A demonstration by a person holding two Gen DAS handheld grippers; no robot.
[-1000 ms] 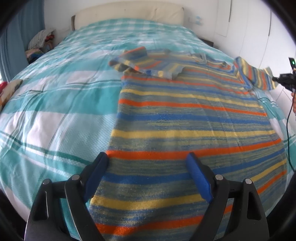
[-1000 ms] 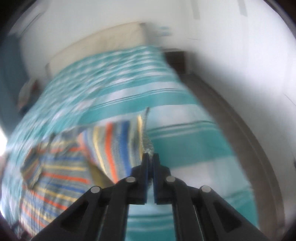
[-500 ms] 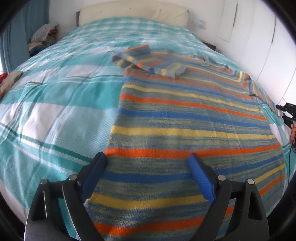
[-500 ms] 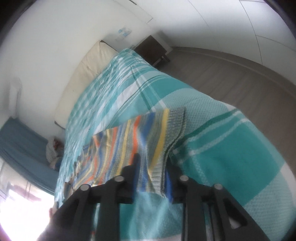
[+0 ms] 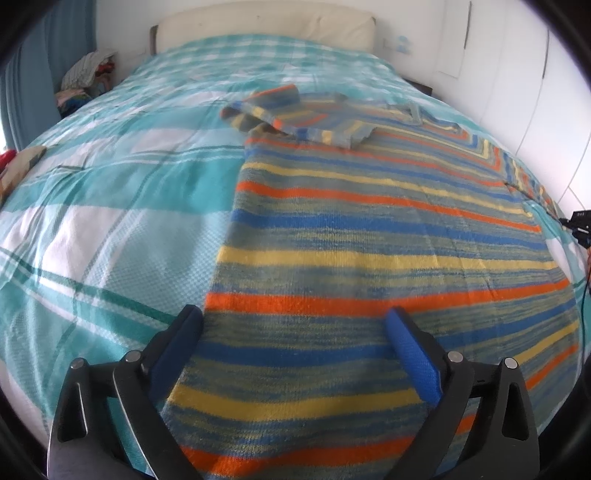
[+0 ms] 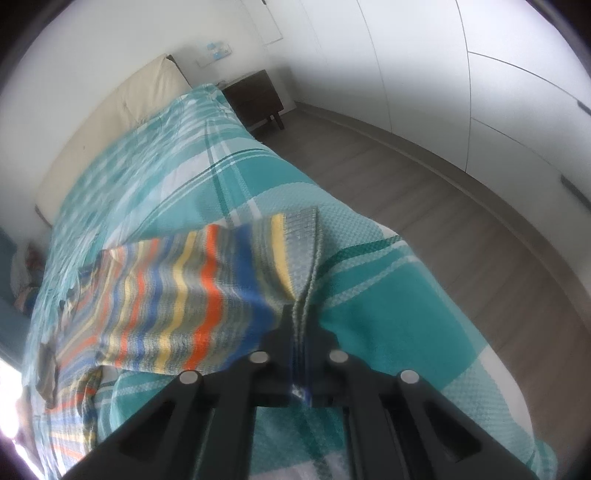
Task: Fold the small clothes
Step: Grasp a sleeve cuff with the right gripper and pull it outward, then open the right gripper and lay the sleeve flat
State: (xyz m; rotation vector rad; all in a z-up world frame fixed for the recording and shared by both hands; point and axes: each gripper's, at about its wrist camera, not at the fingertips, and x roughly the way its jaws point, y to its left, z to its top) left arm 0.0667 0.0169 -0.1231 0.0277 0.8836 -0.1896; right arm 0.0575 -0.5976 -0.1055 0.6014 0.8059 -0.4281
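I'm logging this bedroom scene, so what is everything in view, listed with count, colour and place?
Striped knit sweater: one, orange, blue, yellow and grey-green, spread on the bed, one sleeve folded across its top.
Checked bedspread: one, teal and white, covering the bed.
Headboard cushion: one, cream, at the bed's head.
Nightstand: one, dark brown, beside the bed.
Clothes pile: one, mixed colours, left of the bed.
Left gripper: black, blue pads, open above the hem.
Right gripper: black, shut on the sweater's sleeve cuff.

sweater [image 5: 369, 236]: coarse striped knit | bedspread [image 5: 122, 229]: matt woven cotton check | floor [image 6: 424, 192]: smooth wood | left gripper [image 5: 293, 325]: matt plastic
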